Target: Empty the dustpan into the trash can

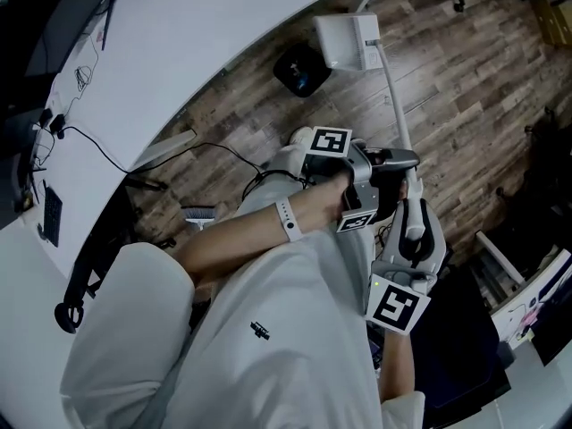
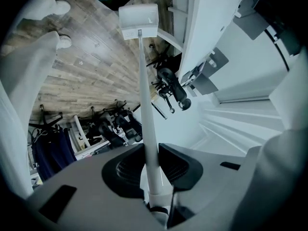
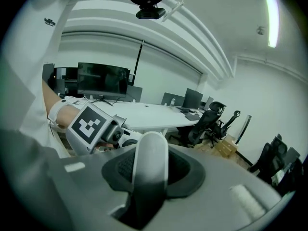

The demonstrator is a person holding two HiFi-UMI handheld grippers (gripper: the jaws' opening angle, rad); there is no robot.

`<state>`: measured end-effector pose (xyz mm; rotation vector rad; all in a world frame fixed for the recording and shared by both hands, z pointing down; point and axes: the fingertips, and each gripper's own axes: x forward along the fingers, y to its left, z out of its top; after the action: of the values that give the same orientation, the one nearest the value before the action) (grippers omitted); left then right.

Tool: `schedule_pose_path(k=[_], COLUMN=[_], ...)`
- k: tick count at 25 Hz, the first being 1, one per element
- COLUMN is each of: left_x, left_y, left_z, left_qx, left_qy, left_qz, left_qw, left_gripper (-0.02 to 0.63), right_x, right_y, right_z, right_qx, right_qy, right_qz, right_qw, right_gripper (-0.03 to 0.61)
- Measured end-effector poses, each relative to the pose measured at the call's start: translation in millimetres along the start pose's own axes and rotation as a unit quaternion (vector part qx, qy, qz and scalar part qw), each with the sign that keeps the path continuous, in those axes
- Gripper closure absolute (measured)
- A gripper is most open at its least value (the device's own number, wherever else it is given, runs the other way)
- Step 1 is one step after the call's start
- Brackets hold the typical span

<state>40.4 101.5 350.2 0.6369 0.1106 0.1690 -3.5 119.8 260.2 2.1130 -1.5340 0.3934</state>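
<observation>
Two grippers hold one long-handled white dustpan [image 1: 349, 42] as we look down past a white shirt. Our left gripper [image 2: 152, 159] is clenched on the thin white pole [image 2: 147, 105], its dark pads pressing it from both sides. Our right gripper [image 3: 150, 165] is closed round the pole's thick, rounded grip end [image 3: 150, 150], nearer our body.

In the head view the pole runs away from both grippers across the wood-plank floor [image 1: 465, 79] to the pan. The pan sits just beside the black trash can [image 1: 301, 68], to its right in that view. The left gripper view shows the pan's back wall with the can just beyond it. We cannot tell whether the pan rests on the floor or hangs above it.

A curved white table [image 1: 206, 25] sweeps along the left, with a black cable [image 1: 89, 141] trailing over it. The right gripper view catches the left gripper's marker cube [image 3: 89, 122] and a banded wrist [image 3: 57, 112] beside it, with office chairs [image 3: 211, 119] behind.
</observation>
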Motion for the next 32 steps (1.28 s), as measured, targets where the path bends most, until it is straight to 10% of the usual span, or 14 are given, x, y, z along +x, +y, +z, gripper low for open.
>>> schedule_pose_path(k=[21, 32], left_x=[76, 93], left_y=[54, 90], left_z=[-4, 19], left_qx=[-0.033, 0.018], left_qy=[0.07, 0.08], left_qz=[0.103, 0.132], left_qw=[0.9916, 0.9878], left_gripper=[0.509, 0.466], right_x=[-3, 16], right_y=[-75, -106], right_z=[-53, -105], right_qx=[0.106, 0.221], right_qy=[0.093, 0.143], right_qz=[-0.088, -0.106], right_qw=[0.986, 0.959], right_gripper=[0.465, 0.465])
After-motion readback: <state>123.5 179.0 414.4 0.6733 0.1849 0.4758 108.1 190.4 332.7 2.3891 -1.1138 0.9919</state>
